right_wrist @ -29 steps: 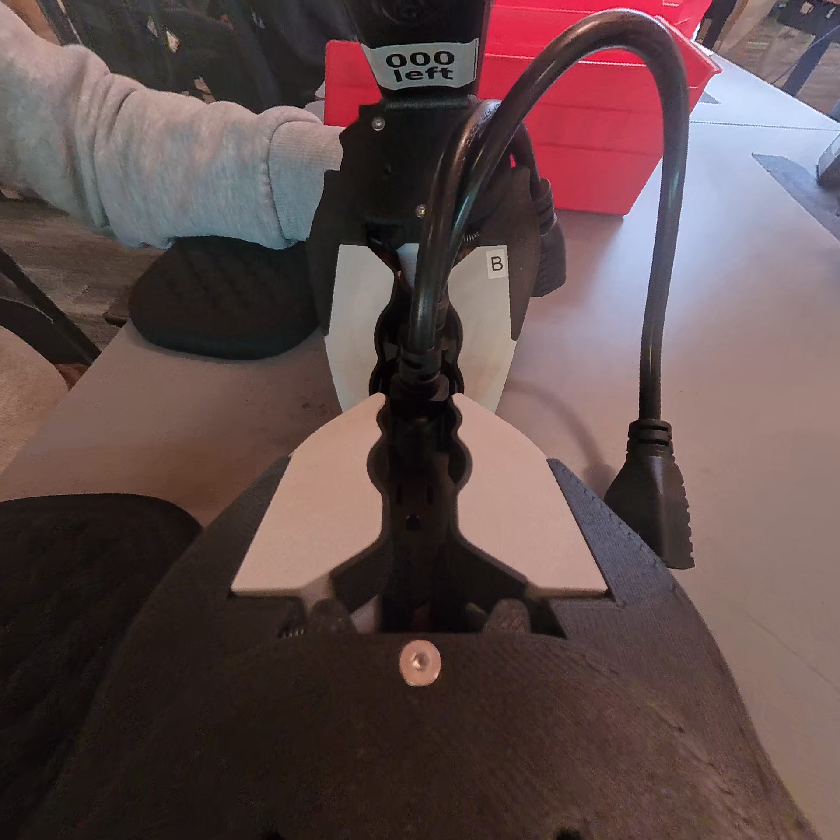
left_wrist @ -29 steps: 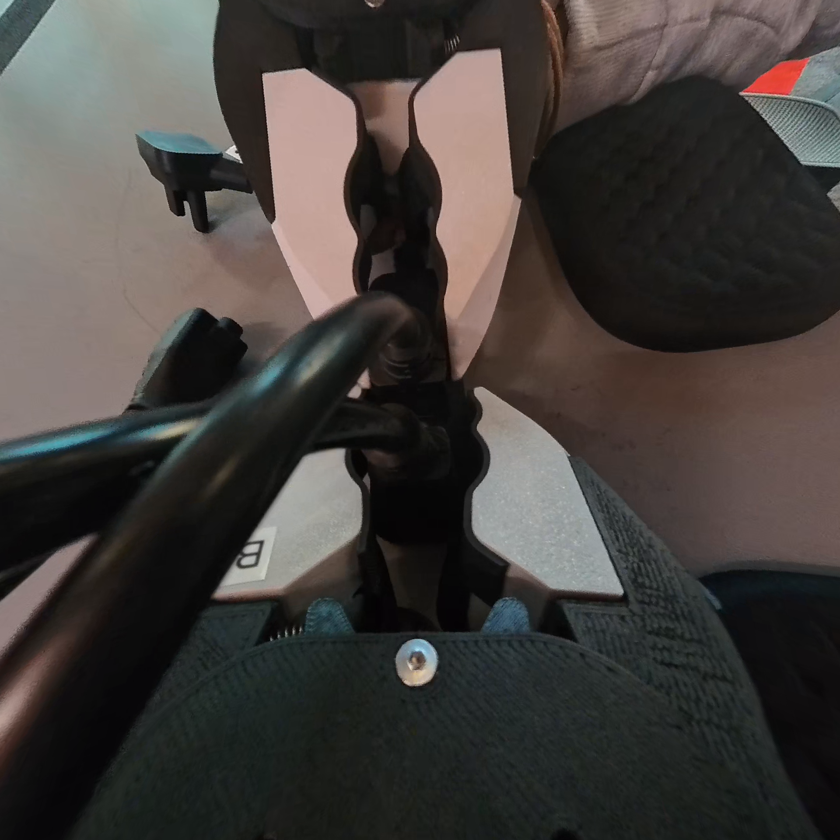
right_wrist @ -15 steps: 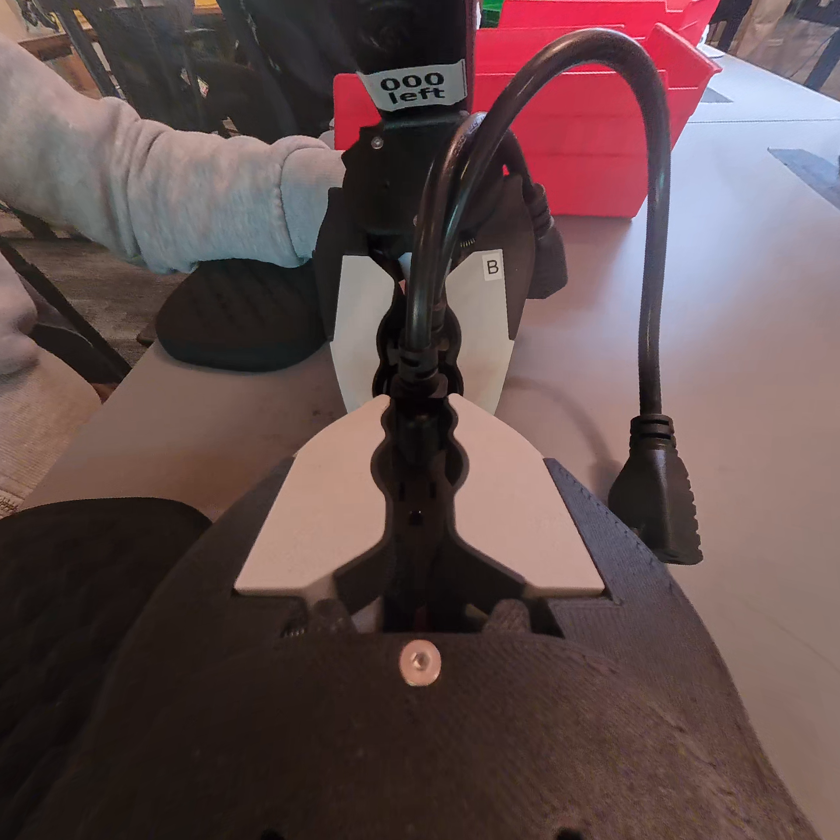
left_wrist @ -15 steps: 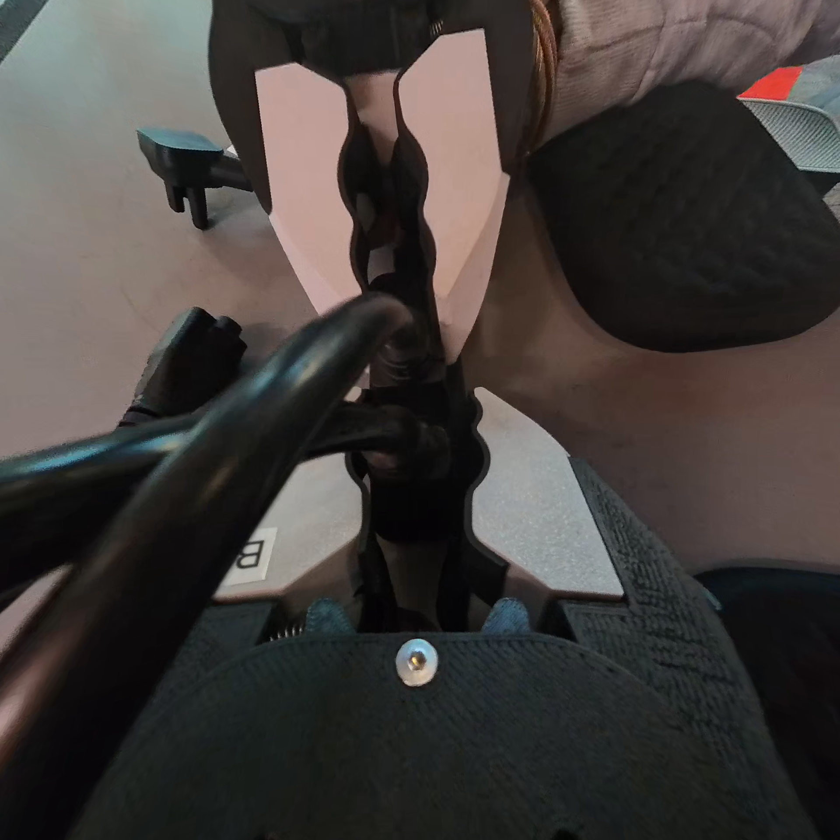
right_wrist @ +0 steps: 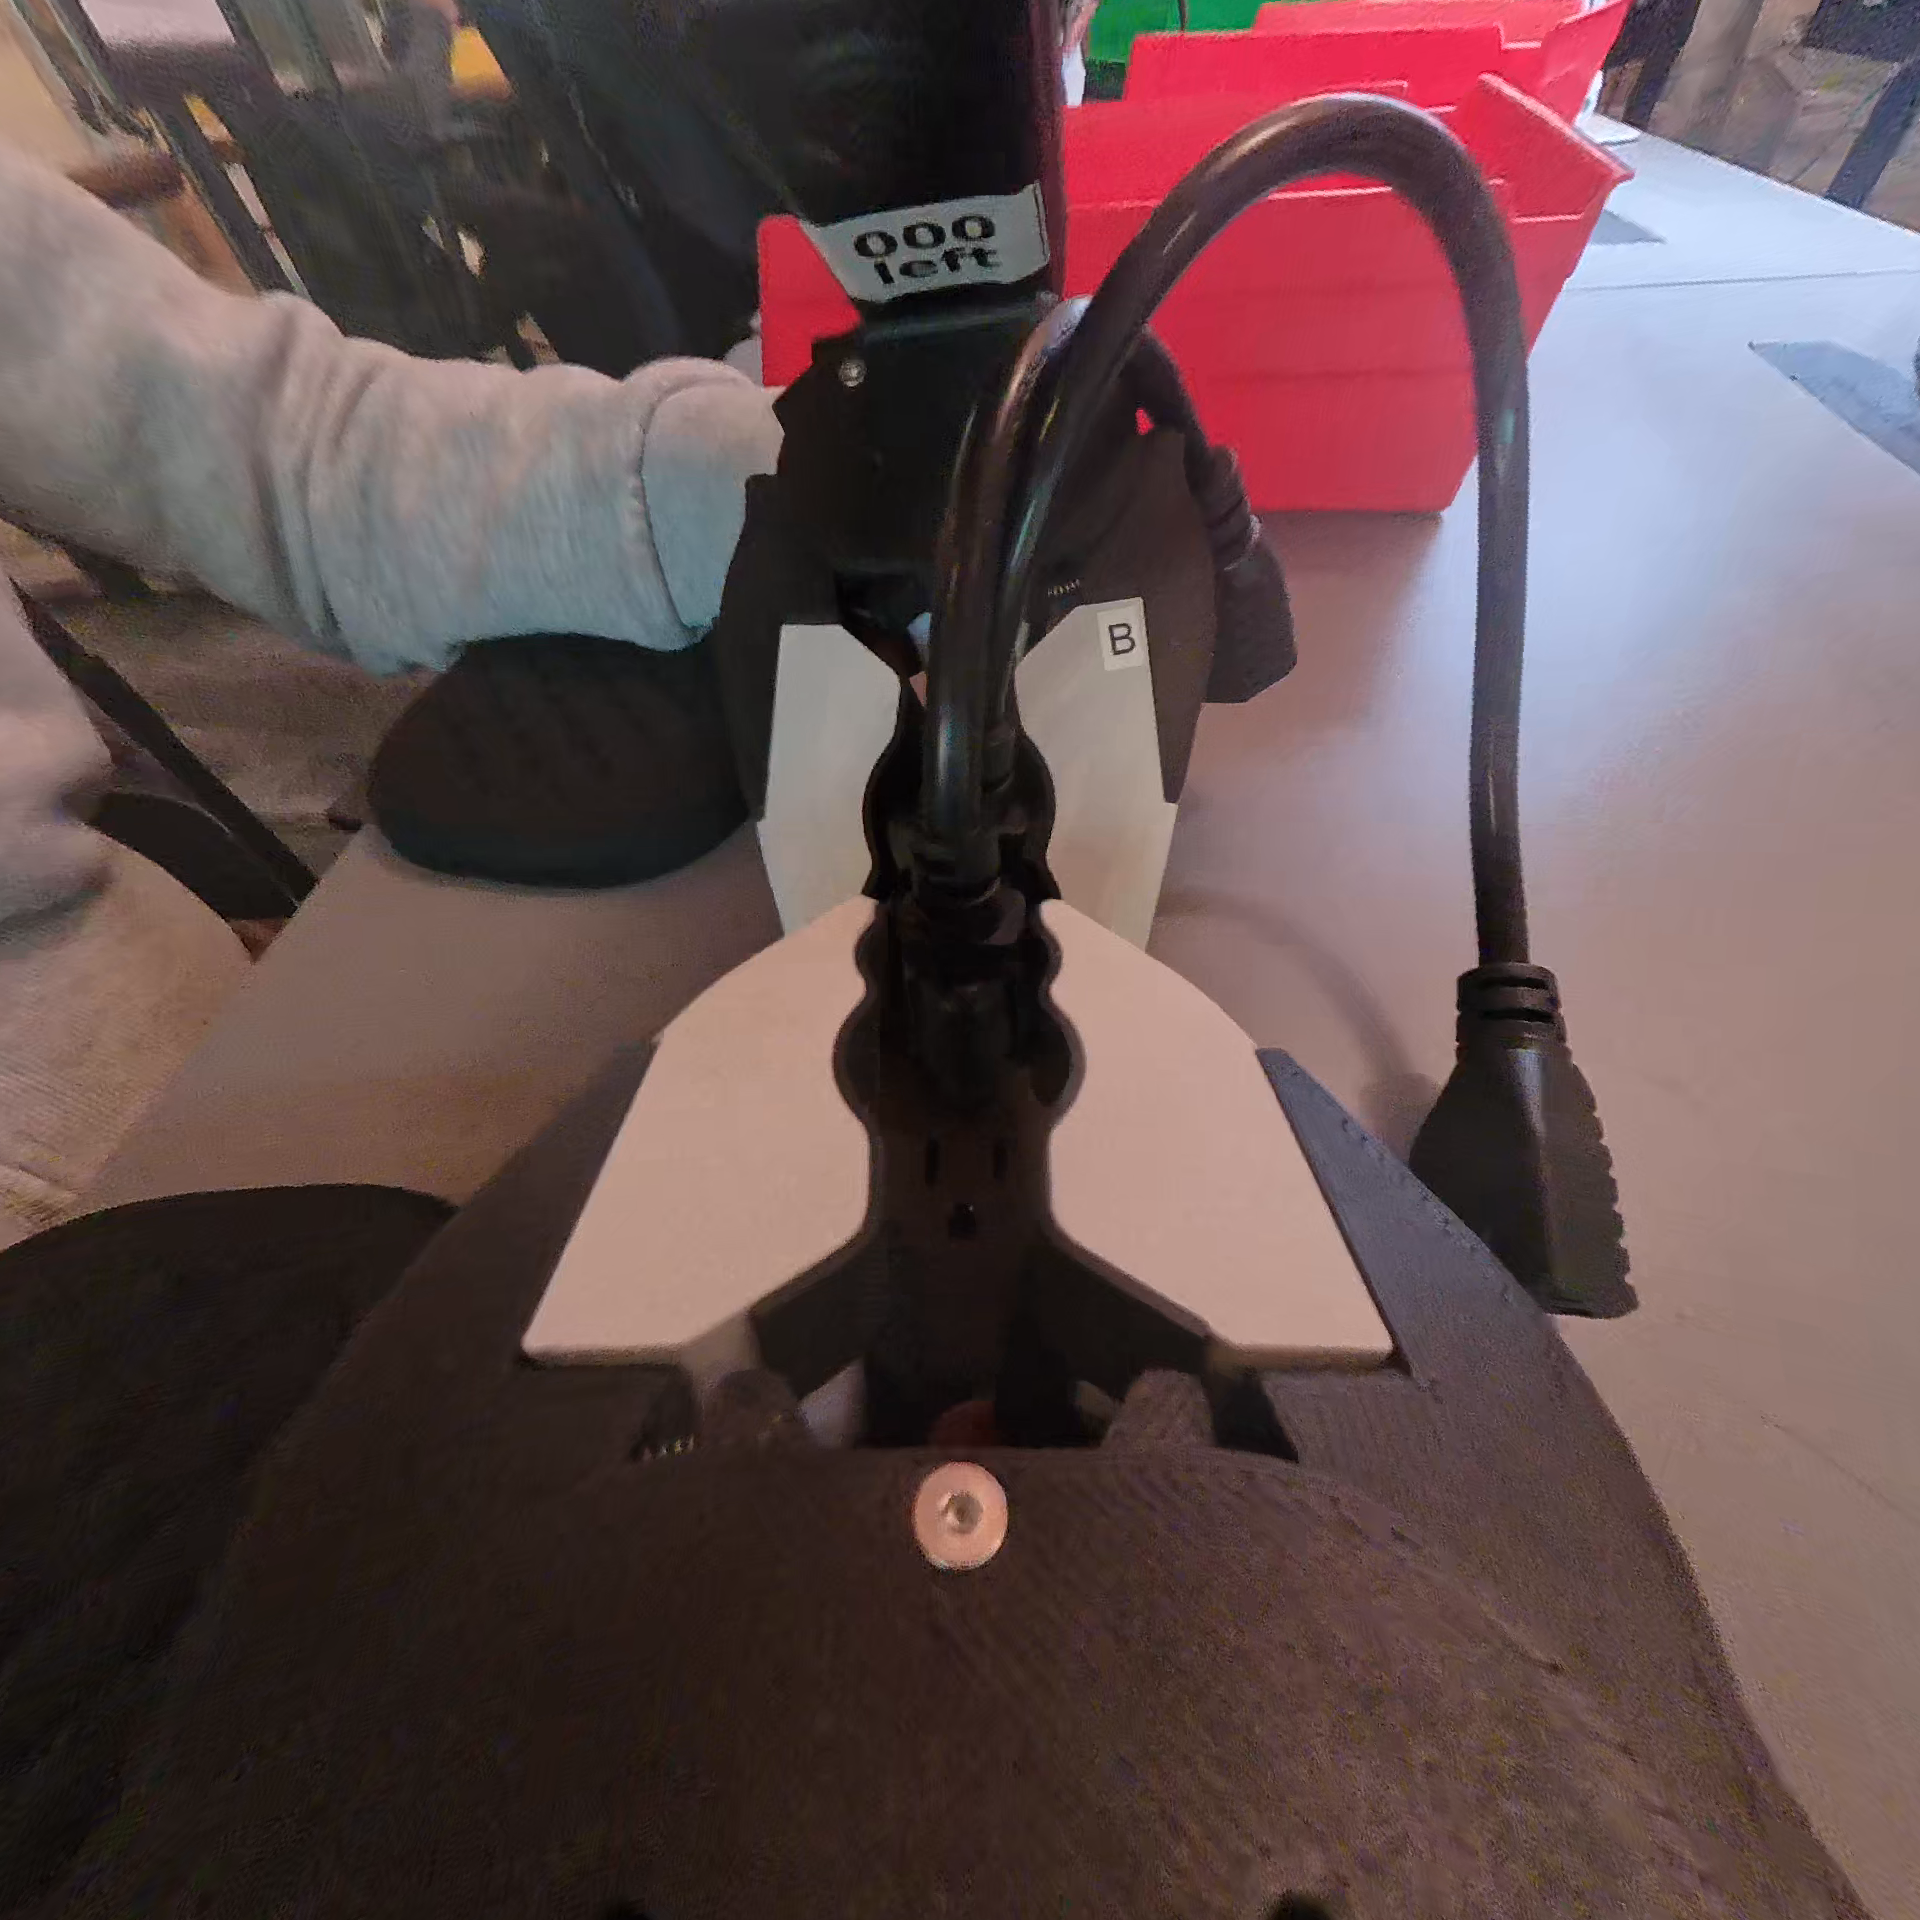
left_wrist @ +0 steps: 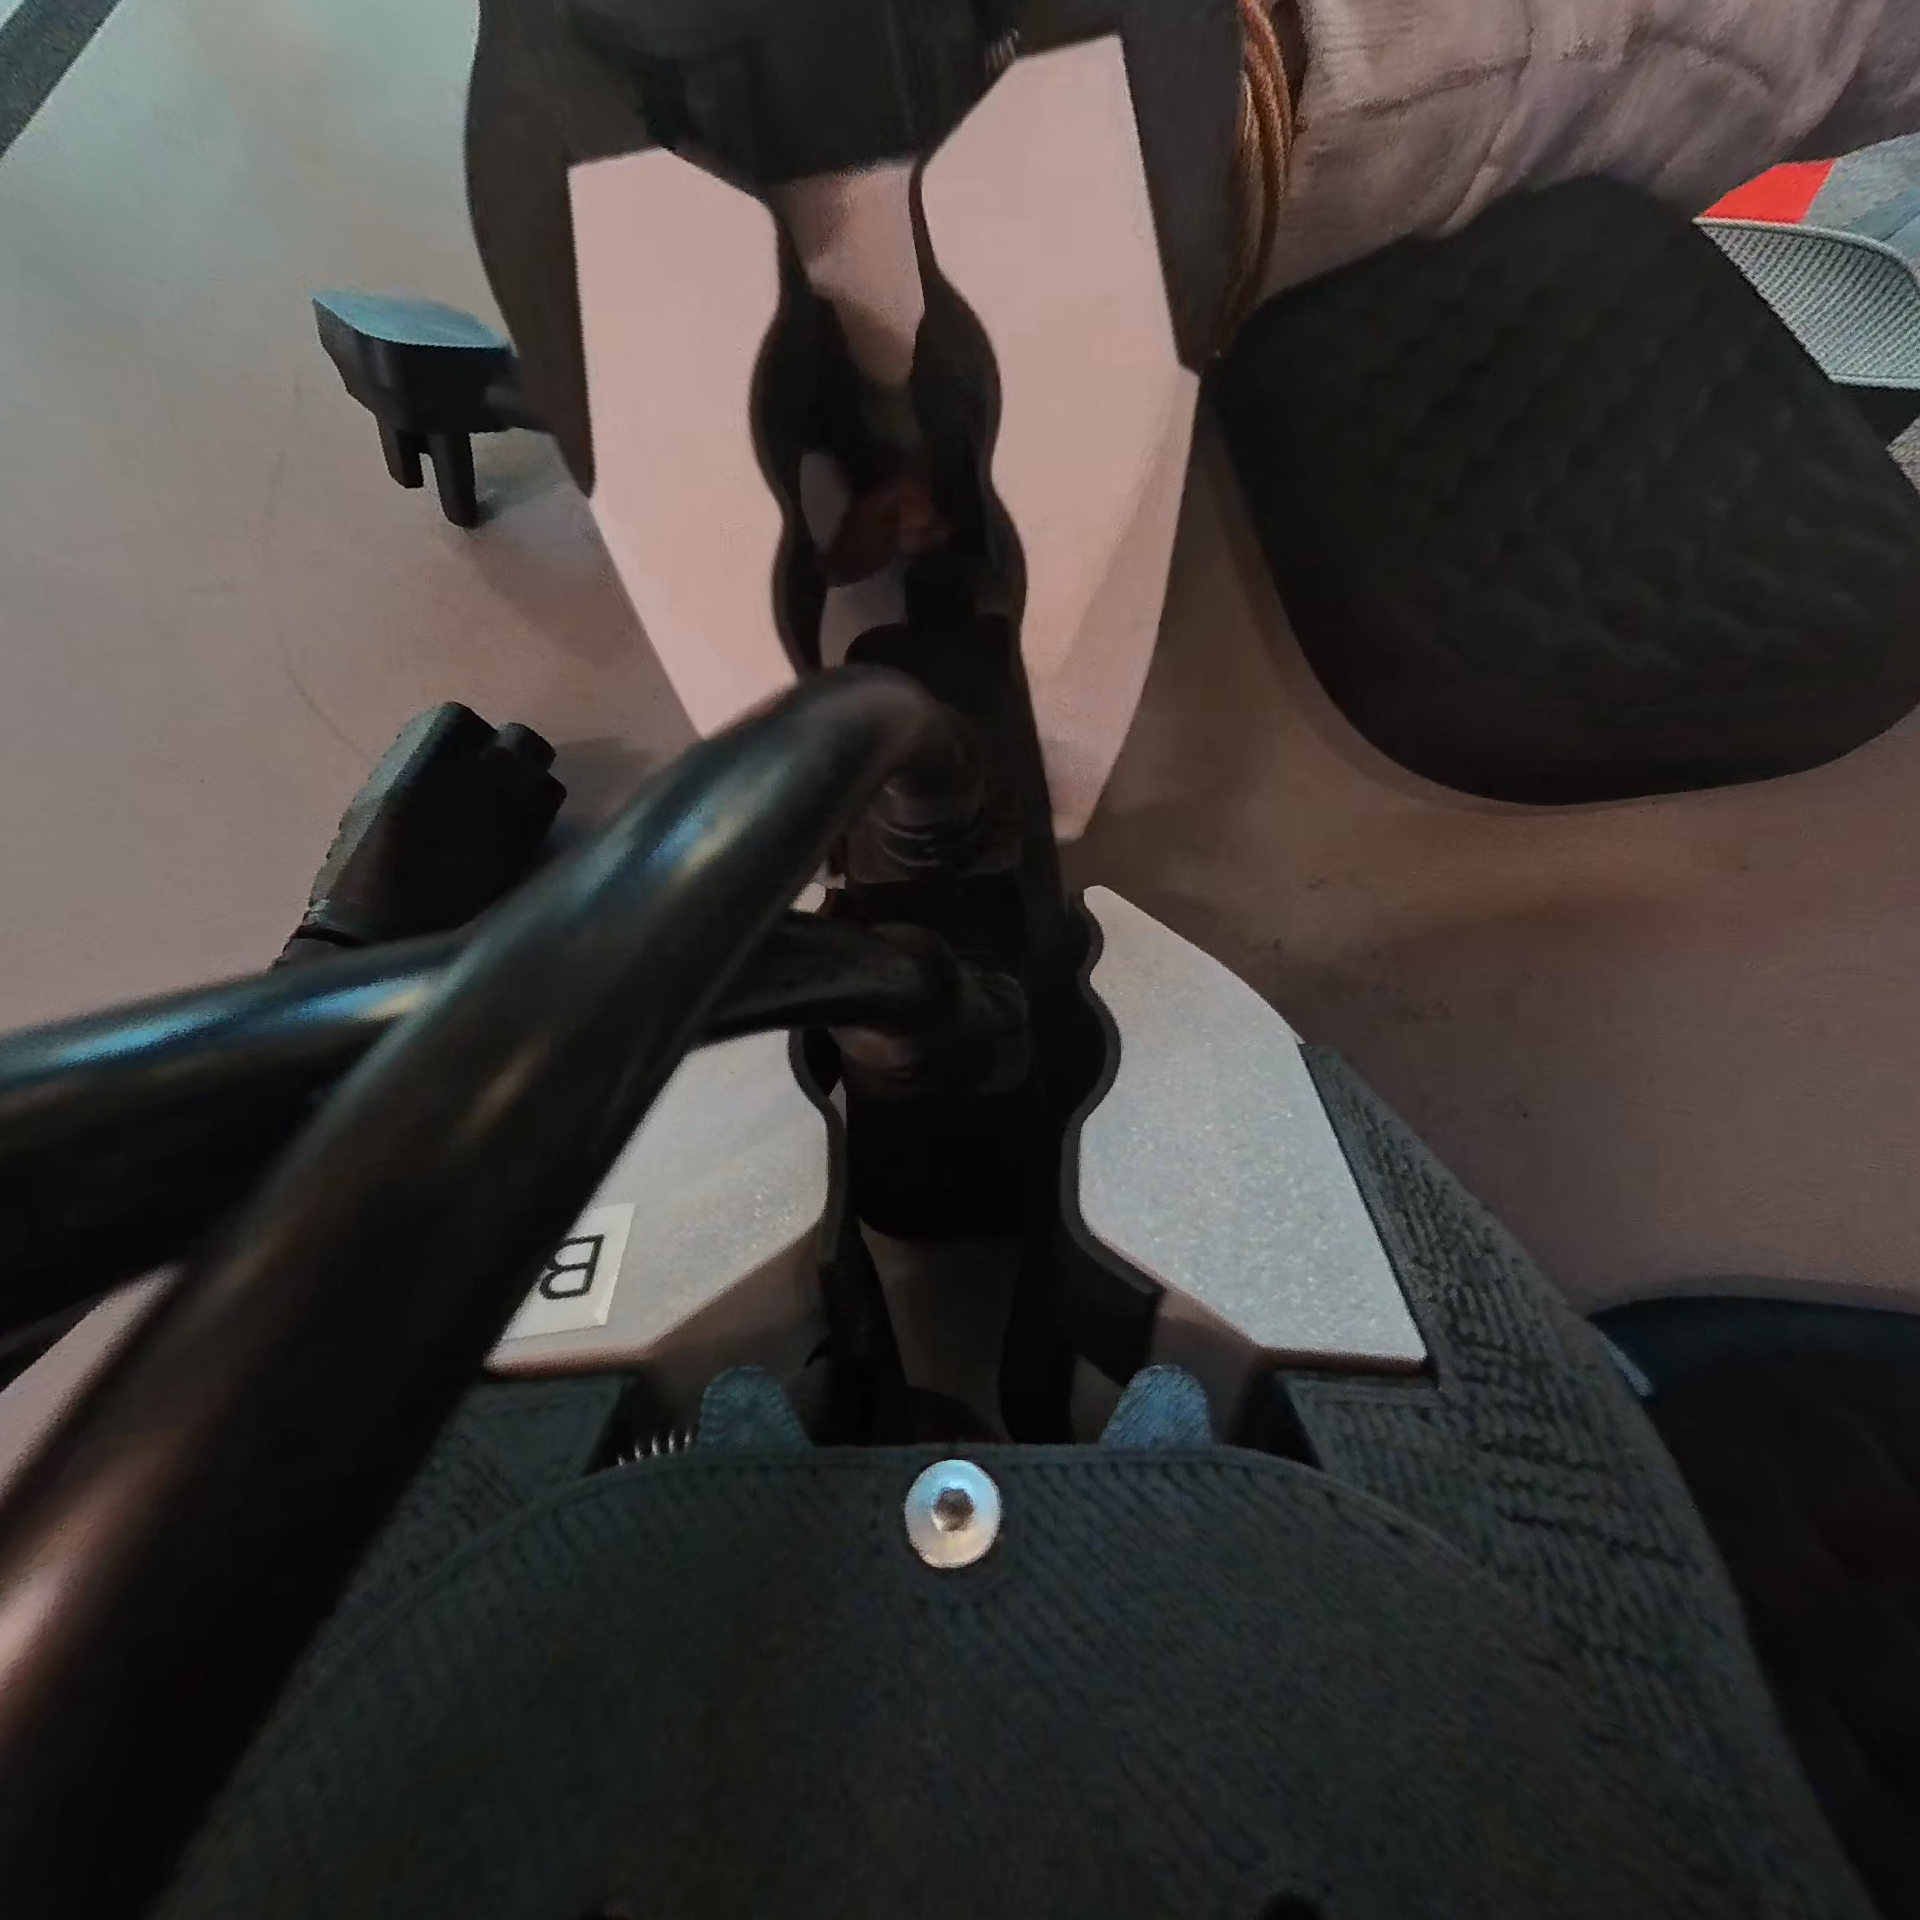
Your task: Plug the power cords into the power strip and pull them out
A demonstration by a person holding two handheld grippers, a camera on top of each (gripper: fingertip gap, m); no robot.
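1. Jaws on both tools are closed on black hardware held between them: our left gripper (left_wrist: 940, 997) is clamped on a black cord end, and our right gripper (right_wrist: 951, 997) is clamped on the black power strip (right_wrist: 961, 1195), whose slotted outlet face shows between its pale plates.
2. We see the two grippers meeting nose to nose above the tabletop (right_wrist: 1714, 727), each one's tips almost touching the other's.
3. From the junction a thick black power cord (right_wrist: 1455, 312) arches up and comes down toward the right edge of the tabletop, ending in a black connector (right_wrist: 1522, 1153) that stands on its end on the surface, apart from the grippers.
4. In the left wrist view two black cord runs (left_wrist: 436, 1039) cross close to the lens and blur; we cannot tell which of them feeds which plug.
5. Beyond them a black plug (left_wrist: 426, 384) with prongs pointing down lies free on the tabletop, and a second black connector (left_wrist: 436, 821) lies nearer to us beside the cords.
6. We cannot tell whether the gripped plug is fully seated in the strip, as the jaws hide the joint.
7. A black padded cushion (left_wrist: 1558, 499) sits at the tabletop's near edge, under a light grey sleeve (right_wrist: 364, 488).
8. Red bins (right_wrist: 1330, 312) stand toward the far edge.
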